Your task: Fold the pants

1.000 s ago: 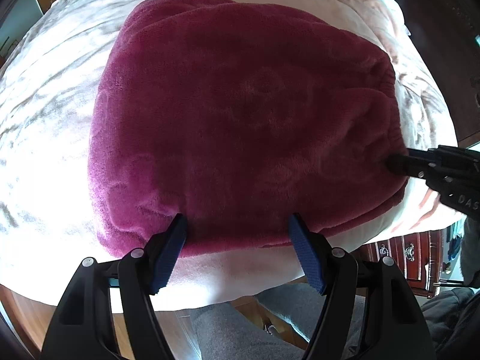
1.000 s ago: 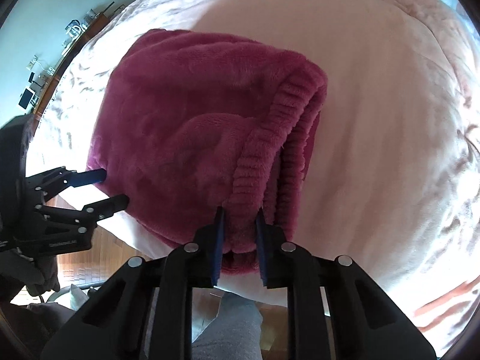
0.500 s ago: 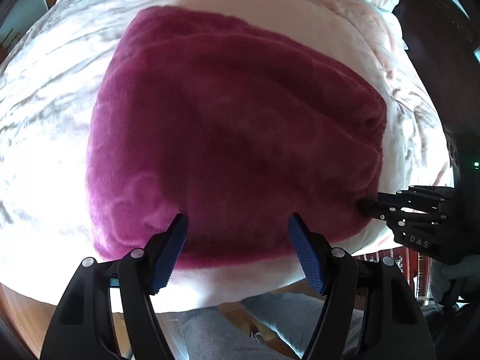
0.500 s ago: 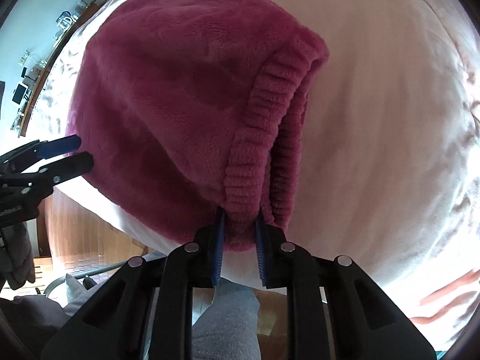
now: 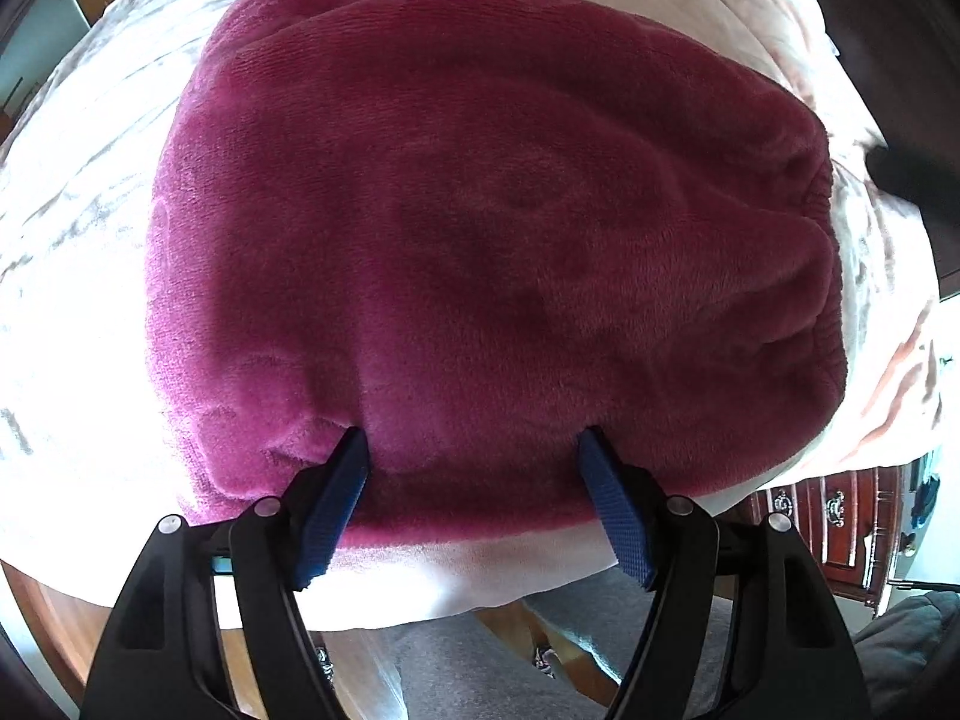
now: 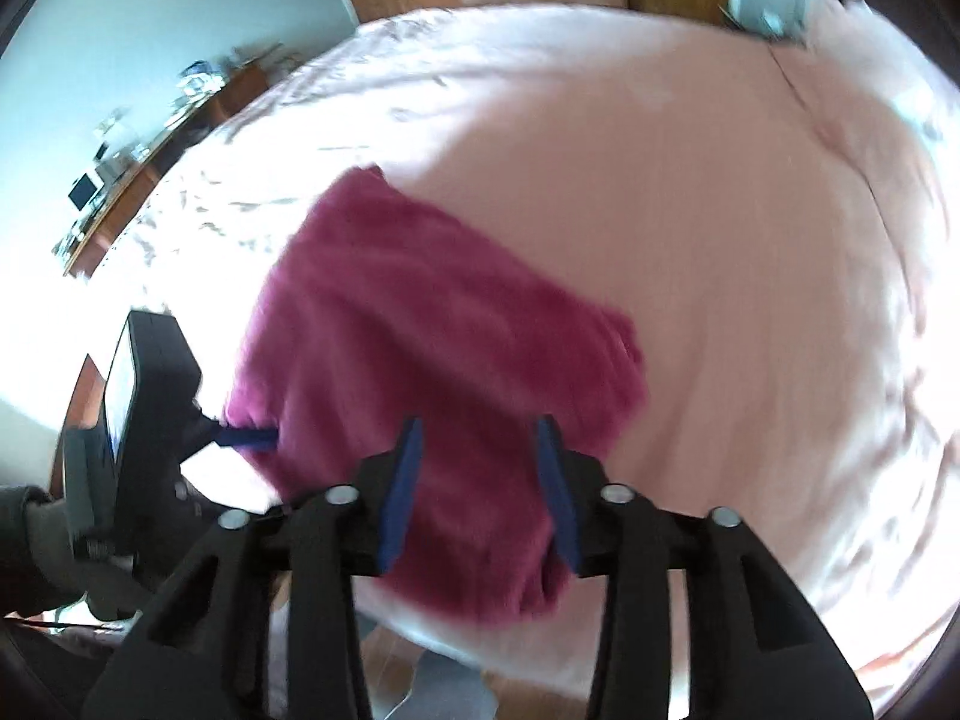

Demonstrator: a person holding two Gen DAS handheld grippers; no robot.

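Right gripper (image 6: 477, 480) lifted off the waistband it pinched a second ago, jaws just opening, nothing between them, folded magenta pants (image 5: 492, 252) lying on pink bedspread (image 5: 78, 276), left gripper (image 5: 471, 468) spread wide, tips pressing the fleece's near edge

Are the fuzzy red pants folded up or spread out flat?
Folded. The pants lie as one compact, thick bundle on the pink bedcover, no legs stretched out.
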